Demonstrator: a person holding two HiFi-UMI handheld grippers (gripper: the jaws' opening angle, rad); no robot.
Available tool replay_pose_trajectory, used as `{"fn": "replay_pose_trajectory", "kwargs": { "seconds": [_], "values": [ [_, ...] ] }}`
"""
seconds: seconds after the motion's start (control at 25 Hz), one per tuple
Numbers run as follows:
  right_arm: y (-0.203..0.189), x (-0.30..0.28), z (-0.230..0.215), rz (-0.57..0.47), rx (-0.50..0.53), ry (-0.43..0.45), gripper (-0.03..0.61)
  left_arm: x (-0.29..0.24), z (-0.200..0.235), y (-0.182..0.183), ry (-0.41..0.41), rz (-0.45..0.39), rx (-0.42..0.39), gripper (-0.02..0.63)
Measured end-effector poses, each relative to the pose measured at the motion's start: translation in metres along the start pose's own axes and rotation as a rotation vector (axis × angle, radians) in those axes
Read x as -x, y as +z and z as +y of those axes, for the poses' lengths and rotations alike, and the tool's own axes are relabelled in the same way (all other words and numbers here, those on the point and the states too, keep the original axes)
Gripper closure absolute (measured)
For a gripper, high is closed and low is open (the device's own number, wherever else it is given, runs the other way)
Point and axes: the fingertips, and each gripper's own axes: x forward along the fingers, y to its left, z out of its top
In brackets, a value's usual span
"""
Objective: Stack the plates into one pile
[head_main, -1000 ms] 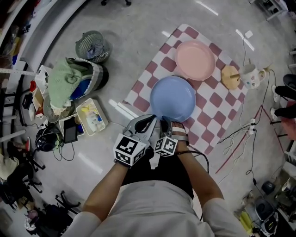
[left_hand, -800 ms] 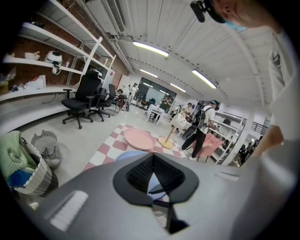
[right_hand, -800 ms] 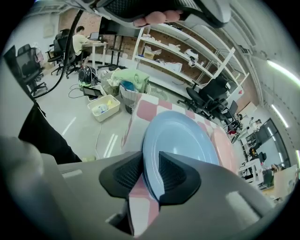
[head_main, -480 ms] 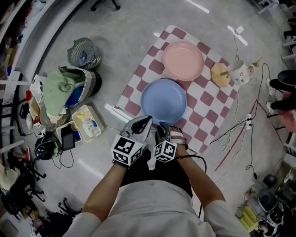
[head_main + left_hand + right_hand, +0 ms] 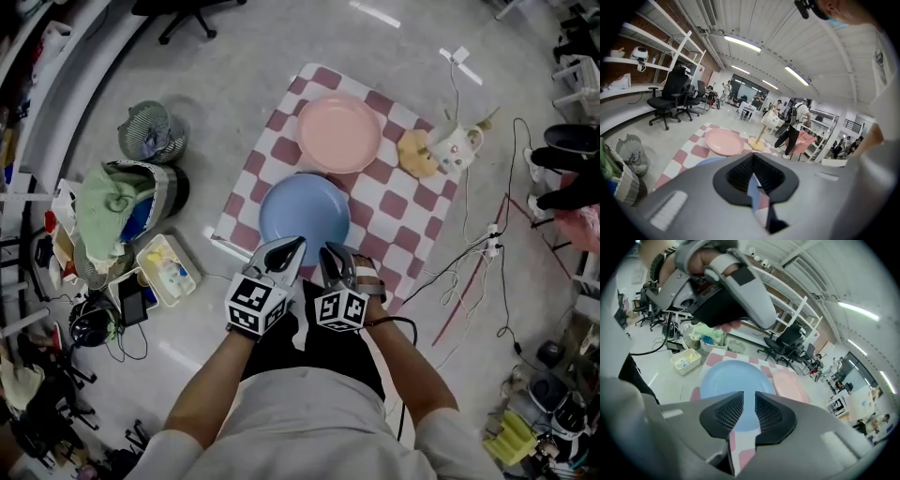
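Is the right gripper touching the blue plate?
Apart. Right gripper view: the right gripper hangs empty, high above the blue plate lying on the checkered cloth.

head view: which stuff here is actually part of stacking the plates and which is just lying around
For the job: blue plate, pink plate, left gripper, right gripper.
Lying about: white cup on a wooden stand, wire basket, clear plastic box, floor cables.

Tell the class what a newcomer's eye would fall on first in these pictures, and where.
The red-and-white checkered mat stands out, with a blue plate on its near part and a pink plate beyond it, unstacked. The left gripper and right gripper hang side by side over the mat's near edge, both empty.
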Motion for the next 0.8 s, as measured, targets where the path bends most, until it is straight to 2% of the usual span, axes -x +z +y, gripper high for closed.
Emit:
{"fn": "replay_pose_trajectory", "kwargs": {
  "seconds": [0.2, 0.44, 0.8],
  "values": [
    [-0.023, -0.012, -0.057, 0.018, -0.055, -0.069, 0.497, -0.029, -0.003, 0.014, -0.002, -0.005, 0.015, 0.607],
    [-0.045, -0.041, -0.107, 0.035, -0.044, -0.096, 0.497, -0.066, 0.004, 0.023, 0.012, -0.001, 0.054, 0.607],
    [-0.077, -0.103, -0.143, 0.078, 0.022, -0.062, 0.497, -0.107, 0.024, 0.03, 0.038, 0.028, 0.065, 0.607]
  ]
}}
